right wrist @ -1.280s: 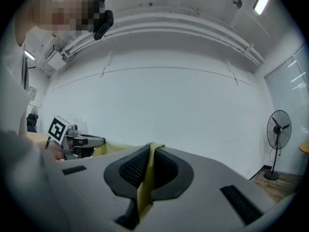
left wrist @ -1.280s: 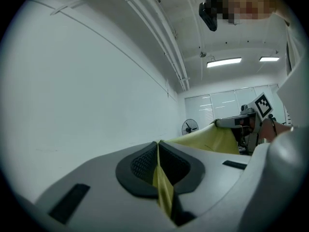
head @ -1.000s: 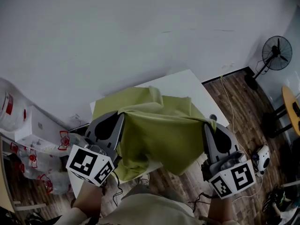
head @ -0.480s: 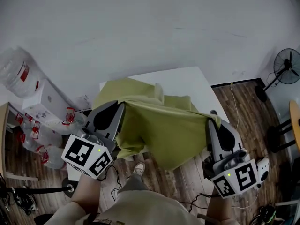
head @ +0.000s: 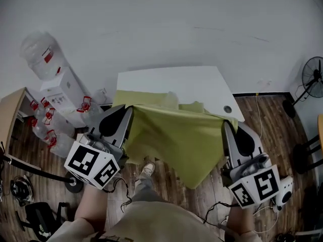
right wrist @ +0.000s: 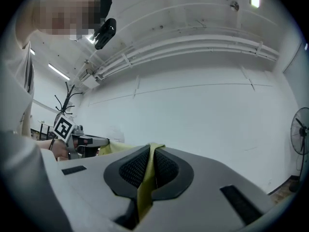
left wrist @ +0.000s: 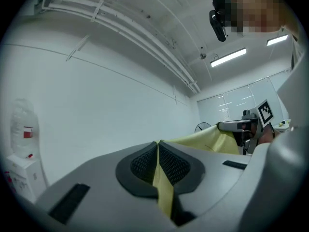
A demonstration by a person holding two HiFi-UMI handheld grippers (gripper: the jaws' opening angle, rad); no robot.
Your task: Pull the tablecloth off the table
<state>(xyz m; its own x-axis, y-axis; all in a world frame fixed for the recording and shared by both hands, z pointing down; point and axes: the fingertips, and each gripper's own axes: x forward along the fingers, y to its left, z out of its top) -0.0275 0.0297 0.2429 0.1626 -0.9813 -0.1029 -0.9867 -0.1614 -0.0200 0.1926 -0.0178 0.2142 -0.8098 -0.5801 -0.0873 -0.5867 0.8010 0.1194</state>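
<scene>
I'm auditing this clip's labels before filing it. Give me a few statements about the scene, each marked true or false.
1. The left gripper and the right gripper are both shut on the tablecloth. True.
2. The tablecloth is wholly off the table. False: its far part lies on the tabletop, and the rest hangs between the grippers.
3. The tablecloth is blue. False: it is yellow-green.
4. A fan stands on the floor at the right of the head view. True.
</scene>
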